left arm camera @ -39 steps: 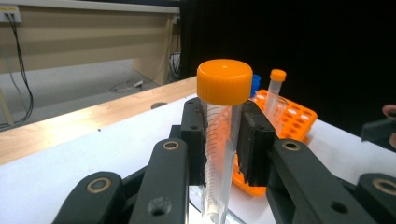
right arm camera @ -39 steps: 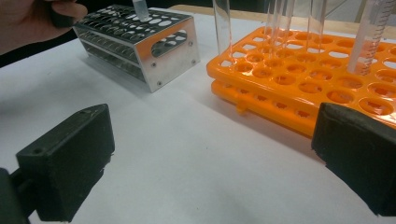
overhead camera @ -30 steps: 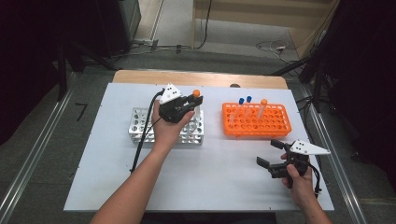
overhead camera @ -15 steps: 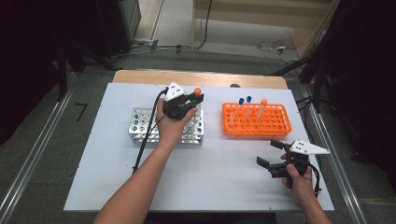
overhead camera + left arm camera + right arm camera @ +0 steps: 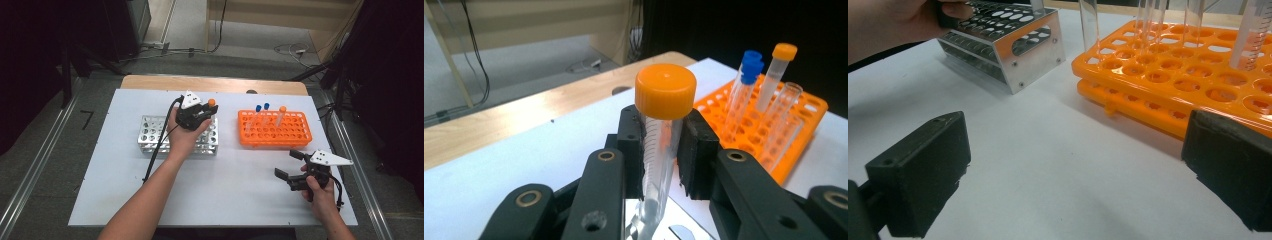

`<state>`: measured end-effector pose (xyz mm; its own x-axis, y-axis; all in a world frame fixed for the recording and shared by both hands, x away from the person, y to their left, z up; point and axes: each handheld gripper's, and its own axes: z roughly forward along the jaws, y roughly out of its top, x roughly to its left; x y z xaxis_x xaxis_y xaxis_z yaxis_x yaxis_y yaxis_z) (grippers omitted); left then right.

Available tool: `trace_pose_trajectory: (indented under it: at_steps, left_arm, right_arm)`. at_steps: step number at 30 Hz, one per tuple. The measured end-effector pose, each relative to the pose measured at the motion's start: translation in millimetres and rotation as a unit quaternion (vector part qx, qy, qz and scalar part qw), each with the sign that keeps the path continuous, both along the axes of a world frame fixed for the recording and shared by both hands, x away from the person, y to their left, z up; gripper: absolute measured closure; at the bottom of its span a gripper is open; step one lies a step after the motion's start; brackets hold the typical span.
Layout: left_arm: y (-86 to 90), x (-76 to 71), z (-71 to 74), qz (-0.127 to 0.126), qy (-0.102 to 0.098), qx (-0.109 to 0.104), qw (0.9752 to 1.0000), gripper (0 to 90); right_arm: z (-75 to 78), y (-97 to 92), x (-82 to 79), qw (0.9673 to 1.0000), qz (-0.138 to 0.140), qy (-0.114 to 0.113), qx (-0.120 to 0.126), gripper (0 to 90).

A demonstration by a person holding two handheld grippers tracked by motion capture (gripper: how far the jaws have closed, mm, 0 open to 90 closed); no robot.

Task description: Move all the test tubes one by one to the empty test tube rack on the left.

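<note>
My left gripper (image 5: pixel 204 111) is shut on a clear tube with an orange cap (image 5: pixel 211 102) and holds it upright over the right part of the metal rack (image 5: pixel 150 132). In the left gripper view the pads clamp the tube (image 5: pixel 664 95) just below its cap. The orange rack (image 5: pixel 275 134) to the right holds two blue-capped tubes (image 5: pixel 258 108) and one orange-capped tube (image 5: pixel 282 109). My right gripper (image 5: pixel 285 163) stands open low over the table's front right, with nothing between its jaws, facing the orange rack (image 5: pixel 1198 75).
The white table top (image 5: pixel 230 190) has free room in front of both racks. A black cable (image 5: pixel 157 150) trails from the left gripper across the metal rack (image 5: pixel 1023 45). The table's wooden back edge (image 5: pixel 210 84) lies behind the racks.
The left gripper with its tube has shifted slightly to the right over the metal rack. The right gripper has stayed where it was.
</note>
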<state>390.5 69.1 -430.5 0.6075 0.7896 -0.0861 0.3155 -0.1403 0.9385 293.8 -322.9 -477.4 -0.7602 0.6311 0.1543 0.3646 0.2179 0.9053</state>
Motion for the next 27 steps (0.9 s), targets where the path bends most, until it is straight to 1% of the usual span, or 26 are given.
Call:
trace_pose_trajectory:
  at_steps: [2, 5, 6, 9, 10, 12, 13, 15, 17, 19, 20, 21, 22, 23, 26, 27]
  left_arm:
    - [0.0, 0.5, -1.0, 0.001, 0.009, 0.005, 0.9999, 75.3]
    - [-0.2, 2.5, -2.9, -0.001, 0.024, 0.004, 0.9997, 75.2]
    - [-0.6, 3.2, -3.3, -0.002, 0.030, 0.007, 0.9995, 75.2]
    - [-2.5, 4.2, -2.6, -0.004, 0.032, 0.018, 0.9993, 74.6]
    - [-3.7, 4.8, -2.3, -0.004, 0.036, 0.026, 0.9990, 74.3]
    - [-6.1, 6.3, -3.1, -0.011, 0.042, 0.032, 0.9985, 73.0]
    - [-7.3, 6.9, -3.7, -0.015, 0.049, 0.035, 0.9981, 72.2]
    - [-8.0, 8.0, -5.0, -0.019, 0.059, 0.030, 0.9976, 69.0]
    - [-6.7, 8.4, -4.6, -0.016, 0.064, 0.024, 0.9975, 64.5]
    - [-4.5, 8.2, -2.7, -0.014, 0.068, 0.012, 0.9975, 58.5]
    - [-3.5, 8.0, -1.9, -0.015, 0.070, 0.007, 0.9974, 54.9]
    - [-1.9, 7.2, -0.4, -0.019, 0.070, -0.001, 0.9974, 49.9]
    - [-1.0, 6.2, 0.7, -0.020, 0.070, -0.003, 0.9973, 44.5]
    - [0.6, 4.1, 2.8, -0.020, 0.067, -0.007, 0.9975, 40.6]
    - [5.7, -2.5, 7.2, -0.028, 0.060, -0.032, 0.9973, 27.8]
    - [7.4, -5.1, 8.4, -0.028, 0.057, -0.036, 0.9973, 23.9]
  right_arm:
    - [-0.5, 0.0, 0.5, 1.0000, -0.001, 0.001, -0.003, 0.0]
    - [-1.1, 0.4, 0.9, 1.0000, -0.001, 0.002, -0.003, 0.0]
    - [-1.3, 0.7, 1.0, 1.0000, -0.002, 0.002, -0.003, 0.0]
    - [-1.7, 1.1, 1.3, 1.0000, -0.002, 0.004, -0.003, 0.0]
    - [-1.8, 1.2, 1.4, 1.0000, -0.002, 0.004, -0.004, 0.0]
    - [-2.2, 1.3, 1.7, 1.0000, -0.003, 0.005, -0.005, 0.0]
    - [-2.2, 1.4, 1.7, 1.0000, -0.003, 0.005, -0.005, 0.0]
    - [-2.3, 1.1, 1.8, 1.0000, -0.003, 0.005, -0.006, 0.0]
    - [-2.3, 0.7, 1.8, 1.0000, -0.004, 0.006, -0.006, 0.0]
    - [-2.3, 0.5, 1.8, 1.0000, -0.004, 0.005, -0.005, 0.0]
    - [-2.2, 0.4, 1.8, 1.0000, -0.004, 0.005, -0.005, 0.0]
    - [-2.1, 0.5, 1.8, 1.0000, -0.004, 0.005, -0.006, 0.0]
    - [-1.9, 0.5, 1.9, 1.0000, -0.005, 0.004, -0.005, 0.0]
    - [-1.7, 0.5, 2.0, 1.0000, -0.005, 0.003, -0.004, 0.0]
    - [-0.4, -0.6, 3.6, 0.9999, -0.010, 0.004, 0.000, 0.0]
    - [0.1, -1.2, 4.5, 0.9999, -0.011, 0.005, 0.002, 0.0]
